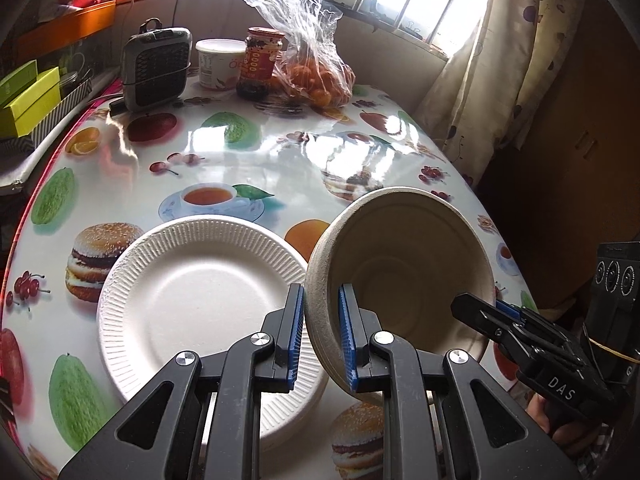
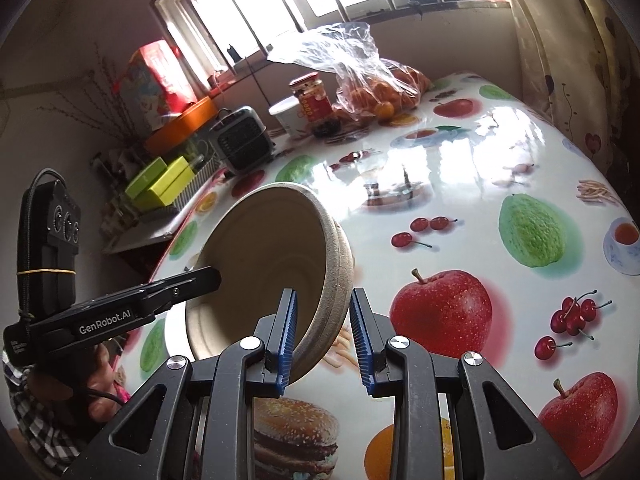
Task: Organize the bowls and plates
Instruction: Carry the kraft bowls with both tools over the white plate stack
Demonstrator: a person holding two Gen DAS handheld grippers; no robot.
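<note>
At bottom centre of the left wrist view: left gripper (image 1: 320, 340), blue ribbed pads pinching the near wall of a tan moulded-pulp bowl (image 1: 408, 256). Held clear of the fruit-print oilcloth table (image 1: 248, 152), tilted with its mouth toward the camera, just right of a stack of white ribbed paper plates (image 1: 192, 296) and overlapping that stack's right edge. Plate count not resolvable; several edges visible at the lower right of the stack. Right gripper (image 1: 486, 306) at the bowl's right rim, "DAS" printed in white on its body. Counted at the far end of the table:
- one grey grilled appliance (image 1: 156, 68)
- one white lidded tub (image 1: 218, 64), lettering not legible
- one red-labelled jar (image 1: 262, 60), label unreadable
- one clear plastic bag of oranges (image 1: 316, 68)

Beside the table, two yellow-green boxes (image 1: 28, 100).

From the right wrist view: right gripper (image 2: 324, 340) closed on the same bowl (image 2: 264, 264), one pad inside the wall and one outside near the rim. Two ridges visible along the rim; cannot tell whether one bowl or several nested. Left gripper (image 2: 200, 280) reaching into the far side, "GenRobot.AI" readable on its arm. Below it, a hand (image 2: 96, 372) and a checked sleeve (image 2: 28, 412). Same jar, tub, bag and appliance at the far end, one of each.
</note>
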